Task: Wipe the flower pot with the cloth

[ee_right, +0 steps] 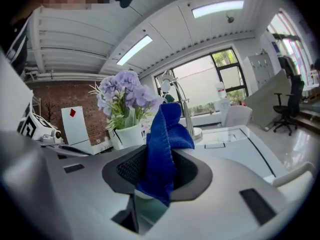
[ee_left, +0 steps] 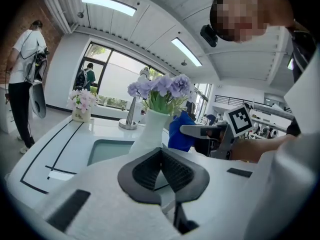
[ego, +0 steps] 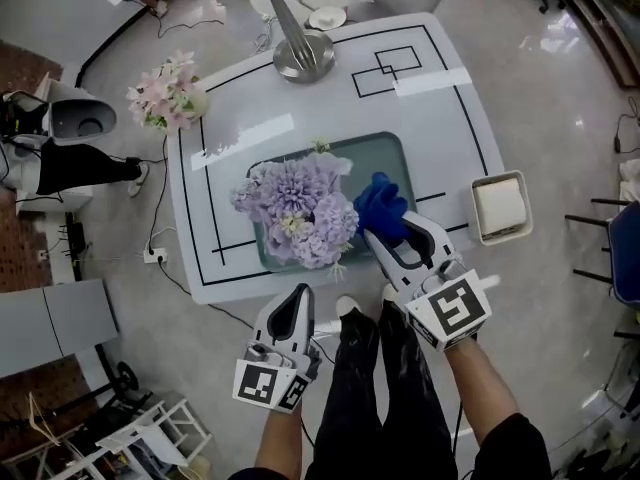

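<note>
A white flower pot (ee_left: 150, 129) holding purple flowers (ego: 298, 208) stands on the green tray (ego: 388, 155) in the middle of the white table (ego: 440, 118). My right gripper (ego: 388, 236) is shut on a blue cloth (ego: 380, 206), which hangs just to the right of the flowers. In the right gripper view the blue cloth (ee_right: 165, 144) rises between the jaws, with the pot (ee_right: 129, 135) just behind to the left. My left gripper (ego: 292, 313) is shut and holds nothing, off the table's near edge, below the flowers.
A small pot of pink flowers (ego: 170, 93) stands at the table's far left corner. A metal lamp base (ego: 303, 56) sits at the far edge. A white box (ego: 500, 206) rests at the right edge. A person (ee_left: 22, 79) stands far left.
</note>
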### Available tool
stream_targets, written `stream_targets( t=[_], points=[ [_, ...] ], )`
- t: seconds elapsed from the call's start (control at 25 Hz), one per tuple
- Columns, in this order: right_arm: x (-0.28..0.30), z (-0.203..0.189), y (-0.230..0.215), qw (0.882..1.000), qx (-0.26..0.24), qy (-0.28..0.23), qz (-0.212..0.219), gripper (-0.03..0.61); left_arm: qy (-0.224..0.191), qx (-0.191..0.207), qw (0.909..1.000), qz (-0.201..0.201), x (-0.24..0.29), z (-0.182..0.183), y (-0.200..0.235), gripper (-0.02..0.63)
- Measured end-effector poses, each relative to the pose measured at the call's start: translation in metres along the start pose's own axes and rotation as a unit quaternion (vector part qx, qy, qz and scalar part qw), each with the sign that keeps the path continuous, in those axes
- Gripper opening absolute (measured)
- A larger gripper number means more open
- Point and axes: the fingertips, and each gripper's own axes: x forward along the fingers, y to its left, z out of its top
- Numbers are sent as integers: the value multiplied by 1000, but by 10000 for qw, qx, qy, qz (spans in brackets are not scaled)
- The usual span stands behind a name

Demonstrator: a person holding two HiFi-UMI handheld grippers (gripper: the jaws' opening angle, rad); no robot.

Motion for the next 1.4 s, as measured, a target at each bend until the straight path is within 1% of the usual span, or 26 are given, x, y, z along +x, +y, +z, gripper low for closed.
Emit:
stream_targets(
  t=[0.08, 0.16, 0.28, 0.4, 0.48, 0.6, 0.68, 0.76, 0.88, 0.96, 1.04, 1.16, 1.24, 1.4],
  points=[
    [11, 4, 4, 9997, -139, -159, 119, 118, 83, 35, 9999, -61, 4, -5, 3, 6],
    [22, 0, 8, 9994, -176, -111, 291, 118, 156, 30, 9998, -74, 5, -9, 6, 6],
    [33, -19, 4, 9991, -222, 214, 292, 118, 254, 4, 9996, -90, 5, -14, 8, 6],
    [42, -38, -10, 9983, -45, 554, 184, 118, 290, -80, 9995, -99, 7, -15, 13, 6],
    [47, -53, -19, 9964, 22, 834, 172, 118, 320, -121, 9994, -84, 10, -17, 16, 6],
    [49, -72, -27, 9926, -13, 1198, 190, 118, 379, -135, 9992, -77, 14, -20, 19, 6],
    [48, -65, -31, 9935, -40, 1126, 190, 119, 399, -124, 9991, -80, 17, -20, 20, 6],
    [46, -39, -31, 9969, -19, 737, 285, 118, 407, -118, 9991, -76, 20, -18, 20, 6],
    [43, 13, -23, 9979, -18, 63, 645, 118, 434, -102, 9990, -81, 24, -17, 20, 6],
    [45, 32, -15, 9958, 1, -164, 903, 118, 448, -113, 9989, -66, 26, -17, 20, 6],
    [52, 35, -9, 9933, 38, -181, 1140, 118, 449, -146, 9989, -41, 27, -17, 20, 6],
    [63, 25, -4, 9883, 132, -155, 1510, 118, 464, -175, 9988, -35, 28, -18, 20, 6],
    [71, 13, -7, 9884, 117, 6, 1515, 118, 475, -168, 9987, -31, 28, -19, 21, 6],
    [86, -11, -20, 9907, 52, 396, 1303, 118, 499, -192, 9986, 34, 26, -23, 27, 6]
  ],
)
